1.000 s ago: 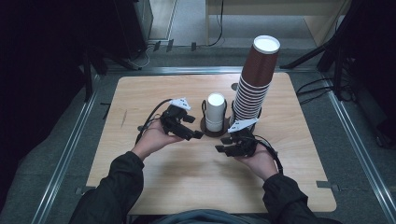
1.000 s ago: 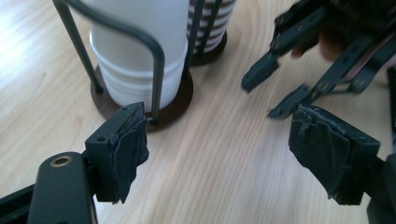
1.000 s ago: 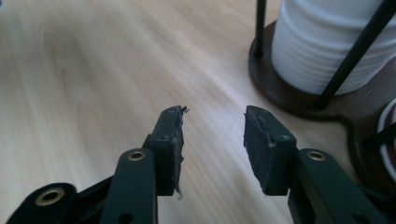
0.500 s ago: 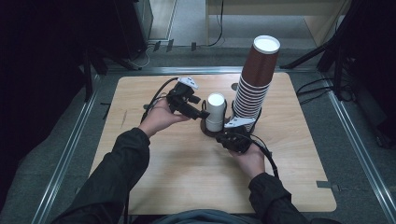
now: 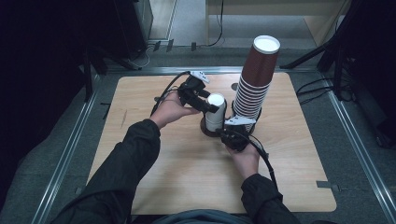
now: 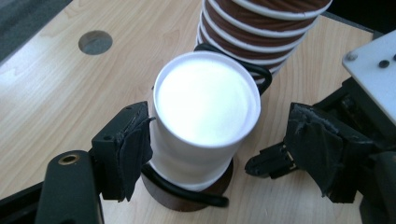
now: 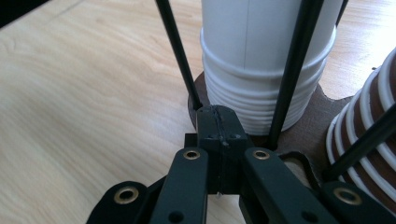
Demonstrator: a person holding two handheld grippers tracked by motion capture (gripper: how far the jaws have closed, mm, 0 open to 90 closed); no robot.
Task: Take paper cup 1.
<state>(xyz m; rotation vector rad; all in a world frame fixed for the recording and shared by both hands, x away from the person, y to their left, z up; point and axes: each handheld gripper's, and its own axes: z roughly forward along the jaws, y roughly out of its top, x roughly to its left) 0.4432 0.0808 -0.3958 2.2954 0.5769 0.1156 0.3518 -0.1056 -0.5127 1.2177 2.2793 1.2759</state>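
On the table [image 5: 154, 186], two cup stacks [image 5: 215, 112]

On the table [image 5: 140, 186] in front of me a cup holder [image 7: 327, 116] carries two stacks side by side — the short cup stack [image 5: 215, 112] on the left, the tall cup stack [image 5: 256, 79] touching it on the right. My left gripper [image 6: 219, 154] straddles the short stack's top; my right gripper [image 7: 219, 126] sits just before the holder's base.

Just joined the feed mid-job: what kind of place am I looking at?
Probably a lab recording bench, not a café: a bare wooden tabletop framed by metal rails, loose cables on grey floor, and stacked paper cups as props.
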